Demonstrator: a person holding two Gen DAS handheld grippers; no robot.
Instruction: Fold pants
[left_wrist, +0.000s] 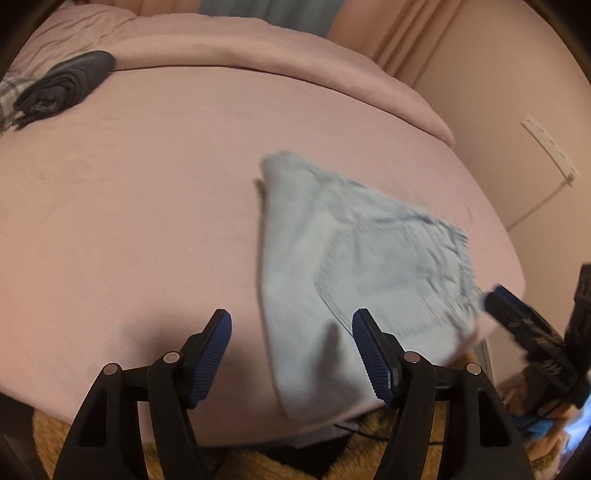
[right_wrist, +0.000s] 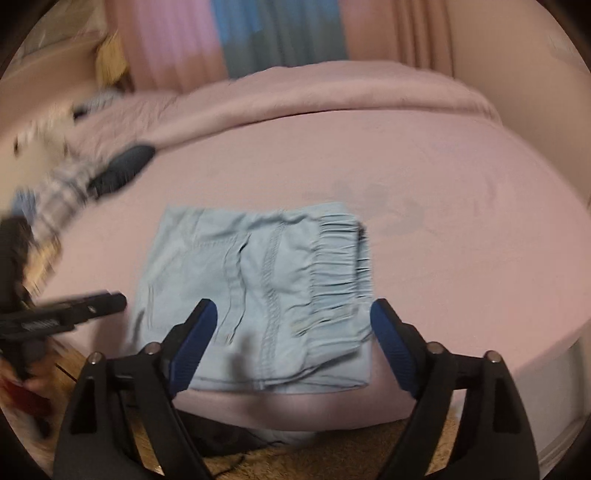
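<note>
Light blue pants (left_wrist: 354, 266) lie folded into a compact rectangle on the pink bed, near its front edge. In the right wrist view the pants (right_wrist: 258, 288) show the gathered waistband on their right side. My left gripper (left_wrist: 291, 354) is open and empty, hovering just above the bed at the left edge of the pants. My right gripper (right_wrist: 293, 343) is open and empty over the front edge of the pants. The right gripper also shows in the left wrist view (left_wrist: 517, 317), and the left one in the right wrist view (right_wrist: 74, 310).
A dark folded garment (left_wrist: 62, 85) and a plaid cloth (right_wrist: 59, 195) lie at the bed's far left. A rolled pink duvet (left_wrist: 258, 55) runs along the back. A wall (left_wrist: 517, 110) is on the right and tan carpet (left_wrist: 258, 465) lies below the bed edge.
</note>
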